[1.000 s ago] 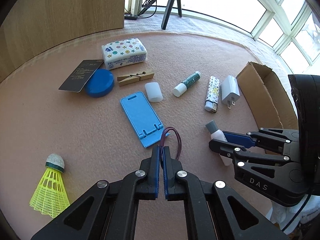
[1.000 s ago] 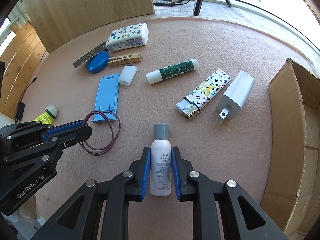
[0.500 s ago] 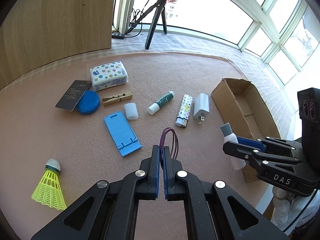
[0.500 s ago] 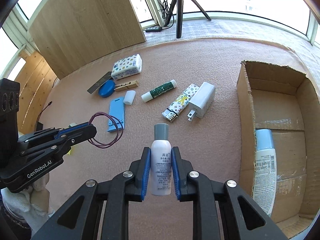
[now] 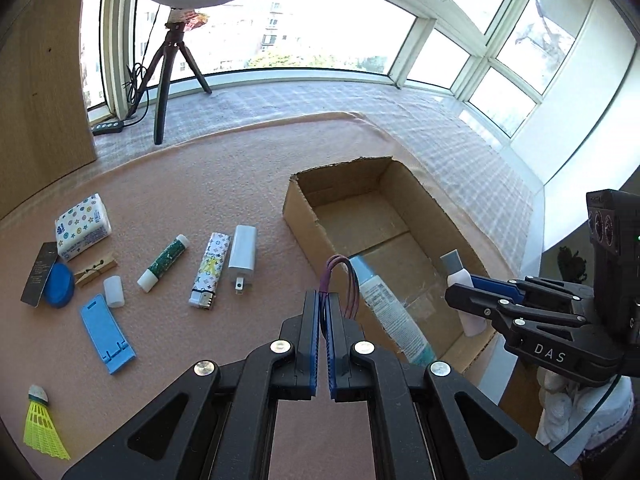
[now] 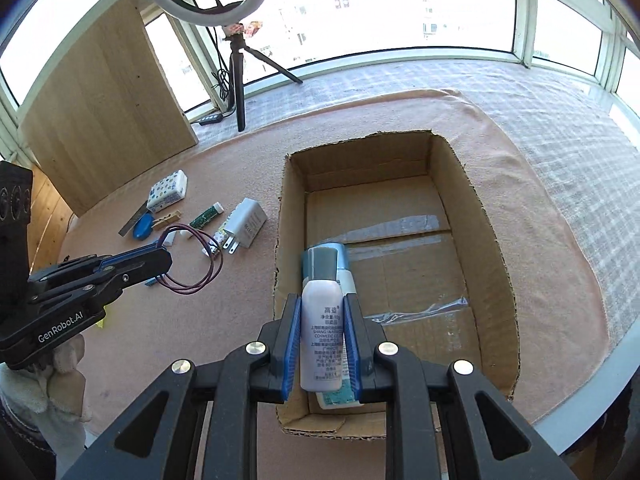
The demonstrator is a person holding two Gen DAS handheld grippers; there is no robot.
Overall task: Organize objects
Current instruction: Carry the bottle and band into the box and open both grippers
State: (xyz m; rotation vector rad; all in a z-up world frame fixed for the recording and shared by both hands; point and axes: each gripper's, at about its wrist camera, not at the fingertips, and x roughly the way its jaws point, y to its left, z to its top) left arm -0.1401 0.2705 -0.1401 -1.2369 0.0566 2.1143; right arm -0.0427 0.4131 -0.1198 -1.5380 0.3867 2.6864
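A sunlit window bay with a pink mat [image 5: 168,360] on the table. One cardboard box [image 6: 492,240] holds one blue-capped tube [image 5: 390,312], partly hidden. The right gripper [image 6: 322,344] clamps one grey-capped white bottle [image 6: 322,320] above the box. The left gripper [image 5: 323,320] pinches purple hair ties [image 6: 196,262] beside it; their count is unclear. One charger [image 5: 242,256] and one lighter [image 5: 210,270] lie nearby.

Bright daylight thru the windows [image 5: 328,20] across the top of both my views; glass blown out to white w/ glare. Pink surface [image 6: 532,240] evenly lit, shadows soft & short. Strong fisheye bend at edges, dark vignette in corners. Center sharp, no motion blur; my claw bodies at bottom read near-black.
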